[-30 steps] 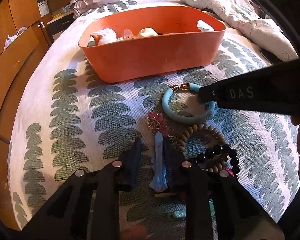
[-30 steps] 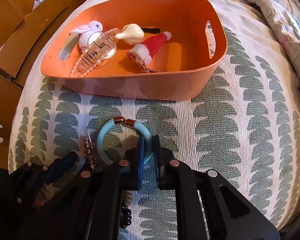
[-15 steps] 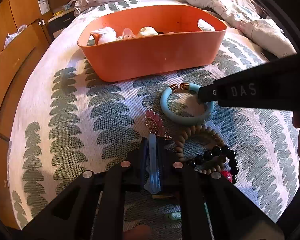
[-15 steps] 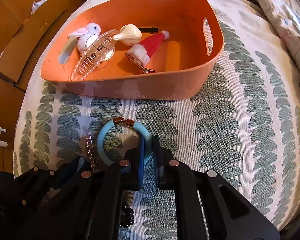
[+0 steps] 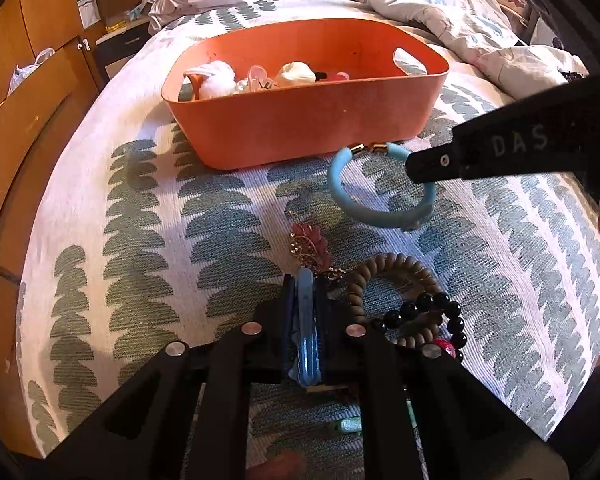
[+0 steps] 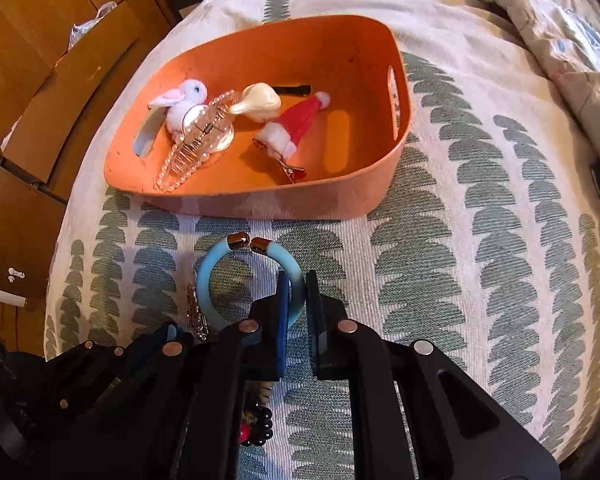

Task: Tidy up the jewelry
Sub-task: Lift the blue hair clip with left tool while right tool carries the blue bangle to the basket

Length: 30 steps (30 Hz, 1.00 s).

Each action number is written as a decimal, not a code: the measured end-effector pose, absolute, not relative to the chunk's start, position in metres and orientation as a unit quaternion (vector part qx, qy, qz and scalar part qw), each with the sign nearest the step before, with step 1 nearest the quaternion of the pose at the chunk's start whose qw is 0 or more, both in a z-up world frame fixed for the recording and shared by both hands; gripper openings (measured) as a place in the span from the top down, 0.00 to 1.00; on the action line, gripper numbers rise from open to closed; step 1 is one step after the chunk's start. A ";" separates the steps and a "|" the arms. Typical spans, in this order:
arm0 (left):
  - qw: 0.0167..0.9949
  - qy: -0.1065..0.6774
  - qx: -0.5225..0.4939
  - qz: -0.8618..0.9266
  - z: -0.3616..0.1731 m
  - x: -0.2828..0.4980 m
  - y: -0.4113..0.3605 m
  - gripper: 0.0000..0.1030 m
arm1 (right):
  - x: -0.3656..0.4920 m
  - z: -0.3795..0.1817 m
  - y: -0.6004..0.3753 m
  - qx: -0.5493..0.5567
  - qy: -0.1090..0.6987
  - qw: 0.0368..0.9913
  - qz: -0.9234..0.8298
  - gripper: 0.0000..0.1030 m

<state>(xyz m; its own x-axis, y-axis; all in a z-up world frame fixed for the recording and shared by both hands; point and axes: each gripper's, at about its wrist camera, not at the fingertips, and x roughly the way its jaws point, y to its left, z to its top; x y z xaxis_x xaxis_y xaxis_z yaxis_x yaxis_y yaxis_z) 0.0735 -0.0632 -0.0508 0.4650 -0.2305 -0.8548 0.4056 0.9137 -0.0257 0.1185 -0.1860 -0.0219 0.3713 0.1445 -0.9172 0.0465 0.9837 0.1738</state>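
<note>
In right gripper (image 6: 295, 300): pale-blue bangle (image 6: 211, 280), open ring, gold-capped ends.

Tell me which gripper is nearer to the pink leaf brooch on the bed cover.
Left. The left gripper is shut on a blue clip just below the pink leaf brooch; the right gripper grips the light blue bangle farther away.

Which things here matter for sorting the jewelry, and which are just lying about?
Job: light blue bangle in right gripper; blue clip in left gripper; orange basket; bead bracelets; pink brooch.
Lying about: rumpled duvet; wooden cabinets.
</note>
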 end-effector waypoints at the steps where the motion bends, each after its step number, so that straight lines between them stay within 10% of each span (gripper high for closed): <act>1: 0.851 0.482 0.090 -0.188 -0.050 0.074 -0.063 0.90 | 0.118 -0.021 -0.186 0.086 0.558 0.825 0.029 0.92; 30: 0.867 0.448 0.074 -0.205 -0.021 0.065 -0.053 0.90 | 0.106 0.001 -0.201 0.098 0.531 0.841 0.031 0.92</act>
